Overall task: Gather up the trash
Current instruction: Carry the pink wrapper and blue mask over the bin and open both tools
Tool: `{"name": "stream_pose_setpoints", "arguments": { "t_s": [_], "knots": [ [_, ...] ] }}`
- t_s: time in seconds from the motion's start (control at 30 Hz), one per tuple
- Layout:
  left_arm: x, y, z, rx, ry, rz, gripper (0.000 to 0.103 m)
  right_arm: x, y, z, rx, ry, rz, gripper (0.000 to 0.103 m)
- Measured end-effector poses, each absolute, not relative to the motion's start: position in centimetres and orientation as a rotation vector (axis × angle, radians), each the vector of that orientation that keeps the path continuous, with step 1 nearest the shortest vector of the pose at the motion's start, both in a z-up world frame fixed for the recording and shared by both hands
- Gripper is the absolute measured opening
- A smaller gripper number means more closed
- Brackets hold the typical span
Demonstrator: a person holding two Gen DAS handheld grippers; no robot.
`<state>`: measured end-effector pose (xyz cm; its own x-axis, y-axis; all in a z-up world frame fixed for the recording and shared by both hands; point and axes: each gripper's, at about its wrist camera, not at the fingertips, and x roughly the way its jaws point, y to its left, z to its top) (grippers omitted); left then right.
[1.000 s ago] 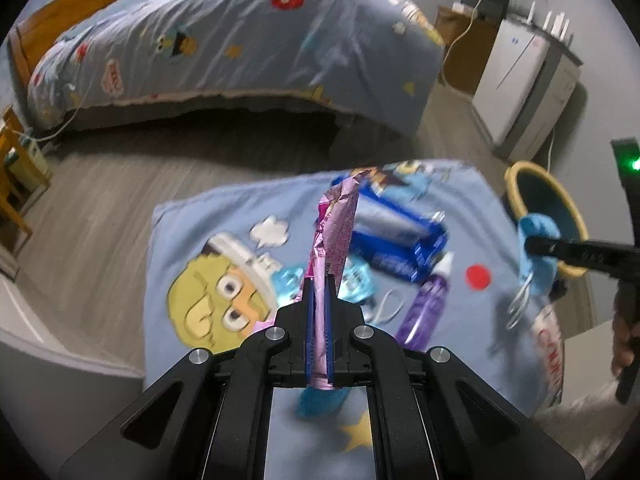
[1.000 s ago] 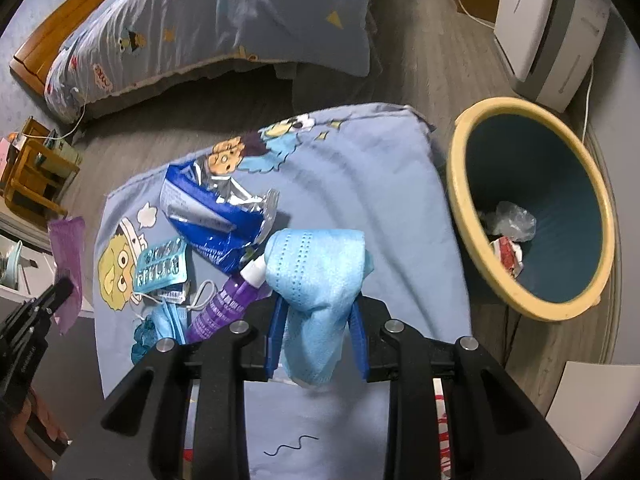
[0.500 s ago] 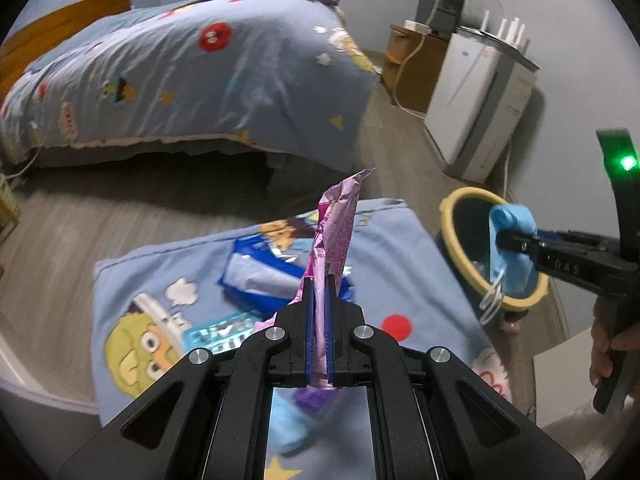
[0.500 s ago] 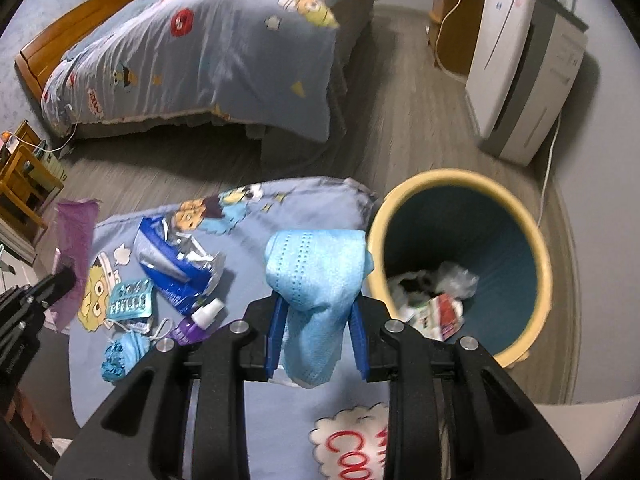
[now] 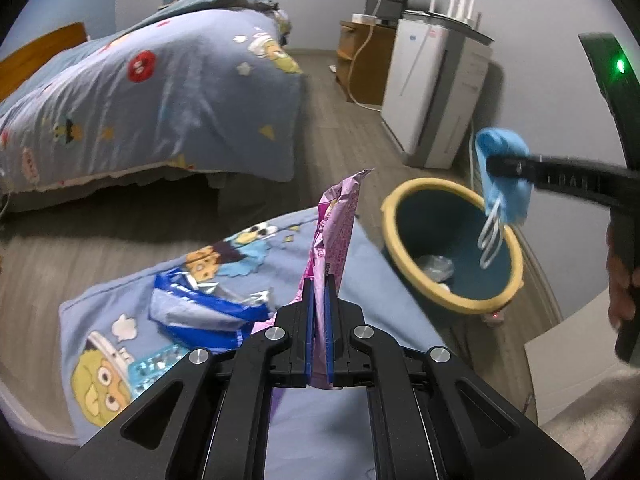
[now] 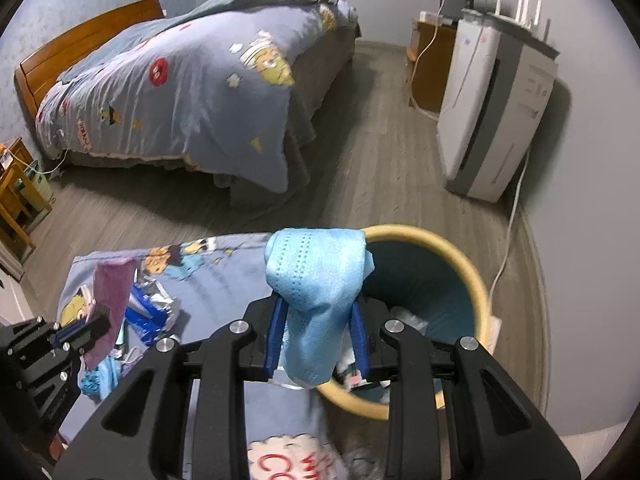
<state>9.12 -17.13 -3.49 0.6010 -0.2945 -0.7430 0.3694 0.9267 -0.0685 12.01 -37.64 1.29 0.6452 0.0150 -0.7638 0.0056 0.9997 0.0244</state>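
Note:
My left gripper is shut on a pink snack wrapper that stands up between its blue pads, above a cartoon-print blanket. My right gripper is shut on a folded blue face mask. In the left wrist view the blue face mask hangs over the yellow-rimmed bin, ear loops dangling. The yellow-rimmed bin holds some trash. A blue foil bag and a blister pack lie on the blanket.
A bed with a matching quilt fills the back left. A white appliance stands by the right wall, its cord trailing past the bin. A wooden cabinet sits beyond it. A person's hand holds the right gripper's handle.
Both grippers have swung right toward the bin. The mask has risen from over the blanket to over the bin's rim. The wrapper stays clamped.

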Motion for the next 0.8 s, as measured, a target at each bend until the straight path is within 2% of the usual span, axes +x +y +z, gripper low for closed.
{"name": "stream_pose_setpoints", "arguments": {
  "t_s": [0.27, 0.8],
  "knots": [
    [9.2, -21.9, -3.8, 0.163, 0.825, -0.448, 0.005, 13.3, -44.0, 0.5, 0.077, 0.890, -0.055, 0.028],
    [11.3, -31.9, -7.6, 0.199, 0.932, -0.621, 0.005, 15.7, -51.4, -8.5, 0.266, 1.111, -0.197, 0.028]
  ]
}}
